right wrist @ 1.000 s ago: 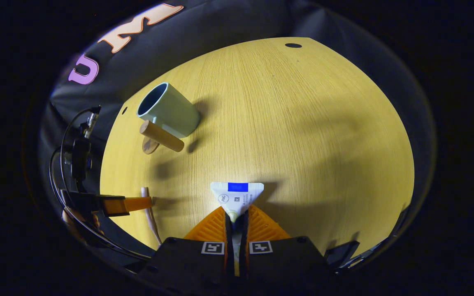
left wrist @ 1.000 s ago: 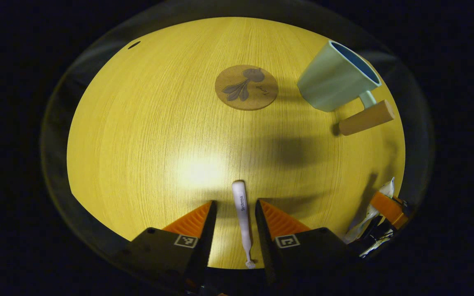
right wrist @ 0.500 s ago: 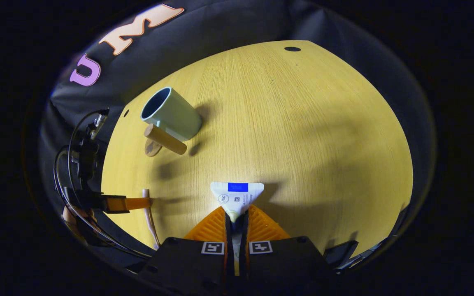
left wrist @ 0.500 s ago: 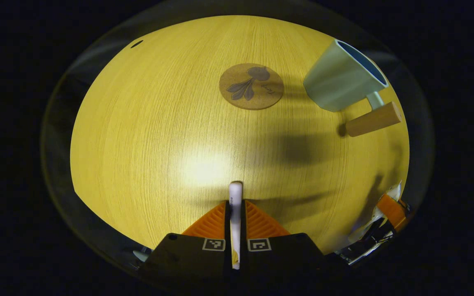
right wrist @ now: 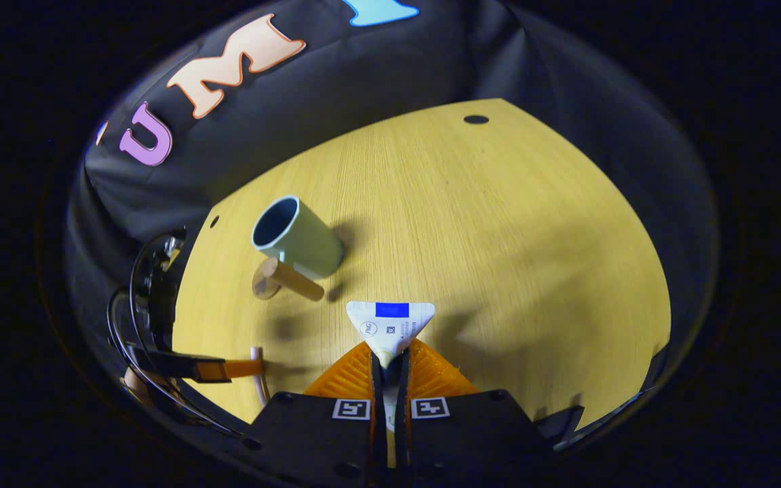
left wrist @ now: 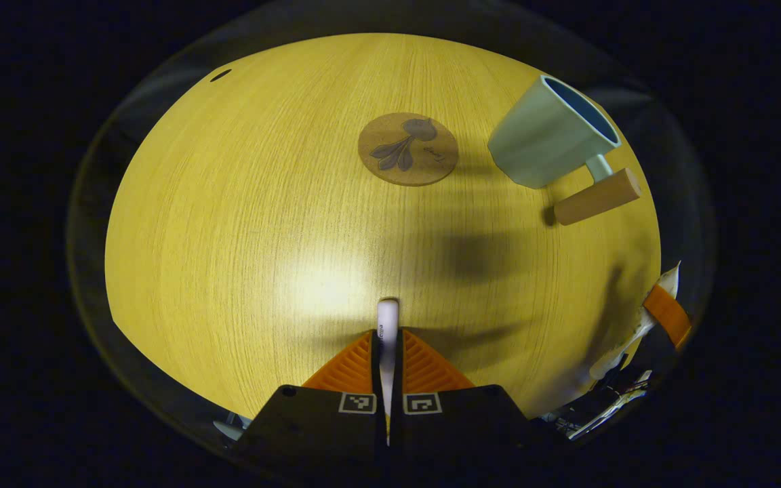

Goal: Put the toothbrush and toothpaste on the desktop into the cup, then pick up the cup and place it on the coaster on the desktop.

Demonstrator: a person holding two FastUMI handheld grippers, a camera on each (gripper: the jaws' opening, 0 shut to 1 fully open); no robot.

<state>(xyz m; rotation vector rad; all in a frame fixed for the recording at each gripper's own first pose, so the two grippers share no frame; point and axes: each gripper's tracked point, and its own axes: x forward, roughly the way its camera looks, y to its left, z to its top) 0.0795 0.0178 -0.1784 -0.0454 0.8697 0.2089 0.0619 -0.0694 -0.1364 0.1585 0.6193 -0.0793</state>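
- My left gripper (left wrist: 388,339) has its two fingers closed tight on the toothbrush (left wrist: 387,318), one finger pressing on each side of the white handle.
- The handle's rounded end pokes out past my left fingertips over the desktop (left wrist: 228,224); the rest runs back between the fingers and out of sight.
- My right gripper (right wrist: 389,352) is clamped on the toothpaste (right wrist: 390,322): both fingers pinch the tube near its narrow end, and the wide flat end fans out in front of the fingertips.
- In the left gripper view, my right gripper with the tube sits at the far right edge, near the table's rim.
- In the right gripper view, my left gripper shows low on the left with the toothbrush across its tip.
- The cup (left wrist: 546,135) stands upright on the desktop, ahead and to the right of my left fingers, its wooden handle (left wrist: 597,196) turned toward me. From my right side the cup (right wrist: 295,237) lies ahead and to the left.
- The coaster (left wrist: 407,149) lies flat straight ahead of my left fingers, beside the cup and apart from it.
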